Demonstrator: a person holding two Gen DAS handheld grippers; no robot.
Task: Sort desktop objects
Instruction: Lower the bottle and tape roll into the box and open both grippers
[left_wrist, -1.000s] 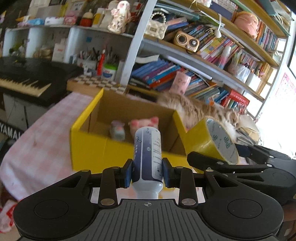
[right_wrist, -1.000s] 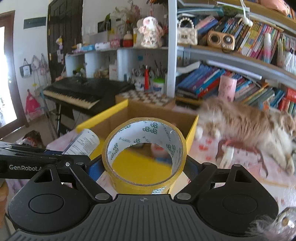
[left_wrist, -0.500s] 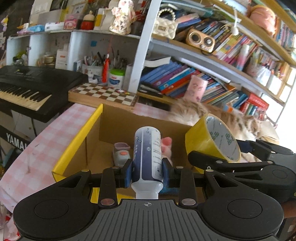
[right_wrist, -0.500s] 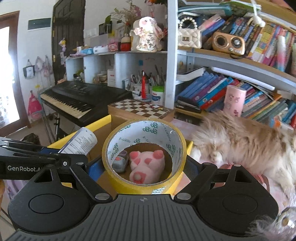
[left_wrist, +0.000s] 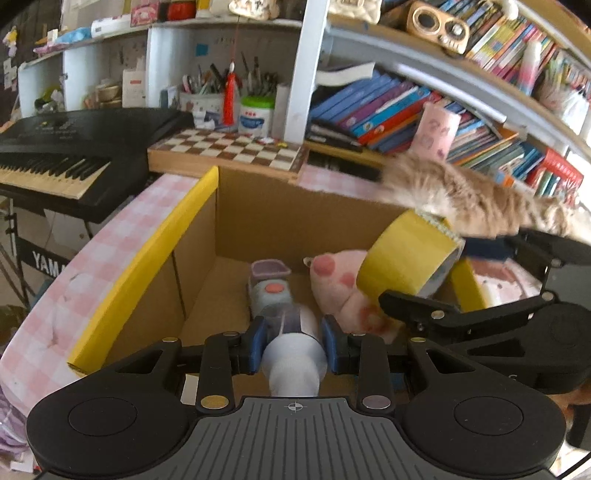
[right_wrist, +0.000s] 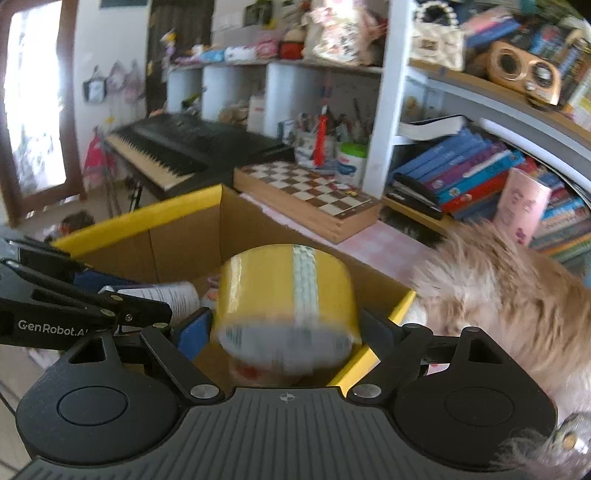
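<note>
Left wrist view: left gripper (left_wrist: 291, 345) clamped on a white bottle (left_wrist: 293, 352) over the open cardboard box (left_wrist: 280, 218); pink plush pig (left_wrist: 341, 284) and small toy (left_wrist: 271, 291) lie inside (hidden from the other camera). Right wrist view: right gripper (right_wrist: 286, 332) grips a yellow tape roll (right_wrist: 286, 299) above the box's right edge, furry cat (right_wrist: 498, 291) beside.
</note>
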